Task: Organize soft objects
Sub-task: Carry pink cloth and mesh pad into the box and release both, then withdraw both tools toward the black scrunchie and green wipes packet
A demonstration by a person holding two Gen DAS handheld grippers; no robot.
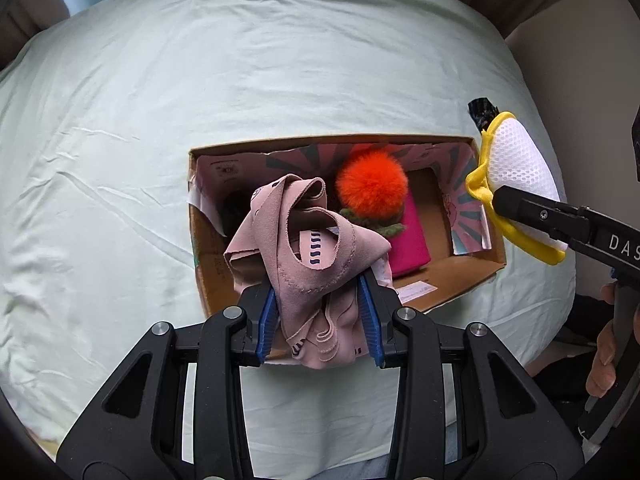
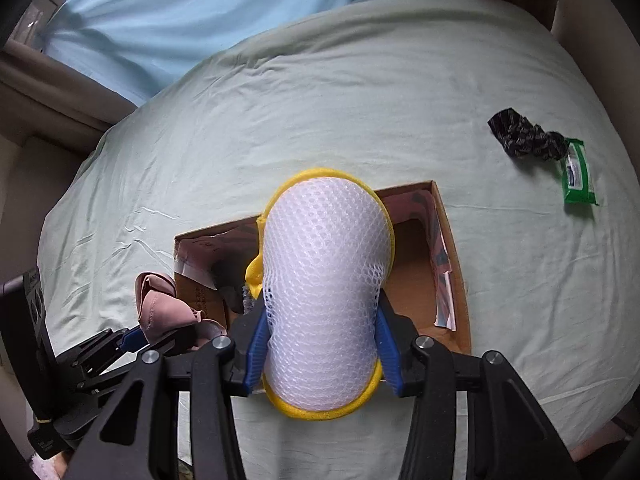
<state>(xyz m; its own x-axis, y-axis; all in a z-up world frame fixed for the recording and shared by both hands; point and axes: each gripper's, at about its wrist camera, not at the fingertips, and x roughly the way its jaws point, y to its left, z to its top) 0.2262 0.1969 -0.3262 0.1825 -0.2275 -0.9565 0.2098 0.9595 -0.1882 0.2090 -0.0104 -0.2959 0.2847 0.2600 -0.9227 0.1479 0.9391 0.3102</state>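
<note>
An open cardboard box lies on a pale green bed sheet. Inside it sit an orange pompom and a magenta cloth. My left gripper is shut on a crumpled pink garment, held over the box's near left part. My right gripper is shut on a white mesh pad with yellow trim, held above the box's middle. In the left wrist view that pad hangs at the box's right end.
A black patterned cloth and a green wipes packet lie on the sheet to the right of the box. A light blue curtain hangs behind the bed. A person's hand grips the right tool.
</note>
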